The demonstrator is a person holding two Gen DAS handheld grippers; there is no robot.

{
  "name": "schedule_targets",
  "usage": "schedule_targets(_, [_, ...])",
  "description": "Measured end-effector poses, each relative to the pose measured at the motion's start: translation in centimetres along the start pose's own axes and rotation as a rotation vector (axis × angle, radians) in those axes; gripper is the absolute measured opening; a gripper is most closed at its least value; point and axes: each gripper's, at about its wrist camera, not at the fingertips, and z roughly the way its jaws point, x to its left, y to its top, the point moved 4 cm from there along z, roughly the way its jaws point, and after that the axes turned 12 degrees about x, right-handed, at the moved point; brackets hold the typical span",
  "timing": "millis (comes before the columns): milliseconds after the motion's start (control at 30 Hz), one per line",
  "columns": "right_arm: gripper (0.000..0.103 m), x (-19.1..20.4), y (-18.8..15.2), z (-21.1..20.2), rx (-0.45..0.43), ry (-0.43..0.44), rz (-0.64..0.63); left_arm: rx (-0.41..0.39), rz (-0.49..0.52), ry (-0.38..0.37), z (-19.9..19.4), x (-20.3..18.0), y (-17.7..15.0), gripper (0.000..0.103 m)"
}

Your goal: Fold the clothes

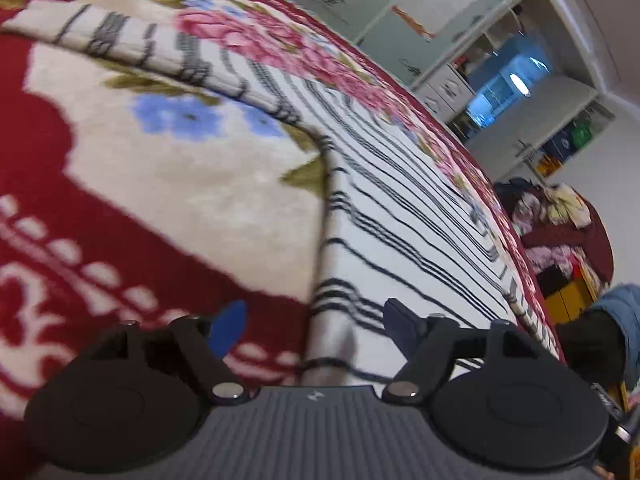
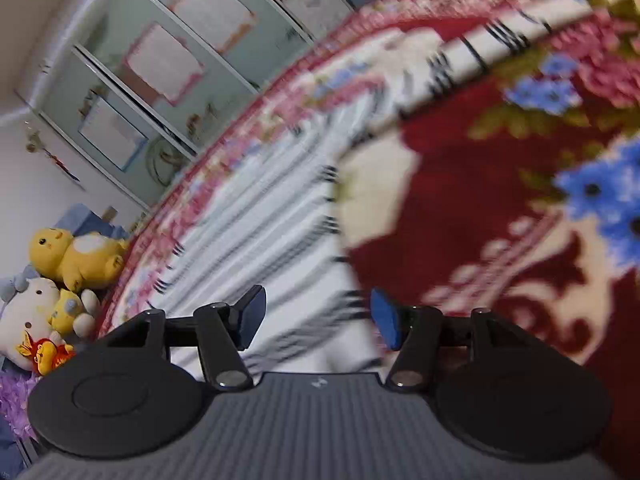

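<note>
A white garment with thin dark stripes (image 1: pixel 400 216) is lying spread flat on a red floral blanket (image 1: pixel 120 184). In the left wrist view, bare blanket is stretching away to the left of the garment's long side edge, which is running up the middle to the sleeve (image 1: pixel 120 36) branching off leftward; to the right the blanket's border is dropping off toward shelves (image 1: pixel 520 92) and a pile of clothes (image 1: pixel 560 224). The left gripper (image 1: pixel 316 324) is hovering wide open, its blue pads (image 1: pixel 228 328) straddling that side edge near the hem, gripping nothing.

In the blurred right wrist view, stuffed toys (image 2: pixel 60 280) are sitting beyond the blanket's left border, the garment is filling the centre, and open blanket is lying to the right. The right gripper (image 2: pixel 318 318) is likewise spread wide over the garment's edge, pads (image 2: pixel 384 320) empty; contact cannot be told.
</note>
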Motion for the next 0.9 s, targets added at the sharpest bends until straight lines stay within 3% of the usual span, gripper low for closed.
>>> schedule_targets(200, [0.059, -1.1, 1.2, 4.0, 0.099, 0.174, 0.008, 0.046, 0.056, -0.054, 2.2, -0.4, 1.3, 0.077])
schedule_targets(233, [0.059, -0.9, 1.4, 4.5, 0.106, 0.192, -0.004, 0.051, 0.056, -0.065, 2.5, -0.4, 1.4, 0.072])
schedule_targets(300, [0.056, -0.7, 1.6, 5.3, 0.13, 0.225, -0.017, 0.063, 0.049, -0.058, 2.6, 0.0, 1.6, 0.04])
schedule_targets(333, [0.052, -0.6, 1.5, 5.3, 0.136, 0.227, -0.016, 0.076, 0.04, -0.058, 2.7, 0.2, 1.6, 0.004])
schedule_targets(400, [0.04, -0.6, 1.4, 5.4, 0.148, 0.23, -0.011, 0.1, 0.033, -0.064, 2.9, 0.5, 1.2, 0.007])
schedule_targets(467, [0.021, -1.2, 1.4, 5.2, 0.167, 0.217, 0.003, 0.082, 0.092, -0.012, 2.5, -0.3, 1.0, 0.006])
schedule_targets(500, [0.008, -1.4, 1.4, 5.2, 0.176, 0.202, 0.01, 0.071, 0.112, 0.021, 2.3, -0.7, 0.9, 0.005])
schedule_targets(633, [0.005, -1.9, 1.5, 4.9, 0.18, 0.184, 0.007, 0.025, 0.164, 0.146, 1.1, -1.0, 0.9, 0.005])
schedule_targets(733, [0.002, -2.2, 1.5, 4.7, 0.178, 0.181, 0.0, 0.049, 0.142, 0.142, 1.5, 0.2, 0.8, 0.008])
schedule_targets(833, [0.005, -2.5, 1.5, 4.5, 0.176, 0.179, -0.007, 0.048, 0.186, 0.169, 1.8, -0.4, 0.8, 0.009])
schedule_targets(900, [0.005, -2.7, 1.5, 4.3, 0.175, 0.177, -0.012, 0.047, 0.2, 0.167, 1.9, -0.7, 0.8, 0.015])
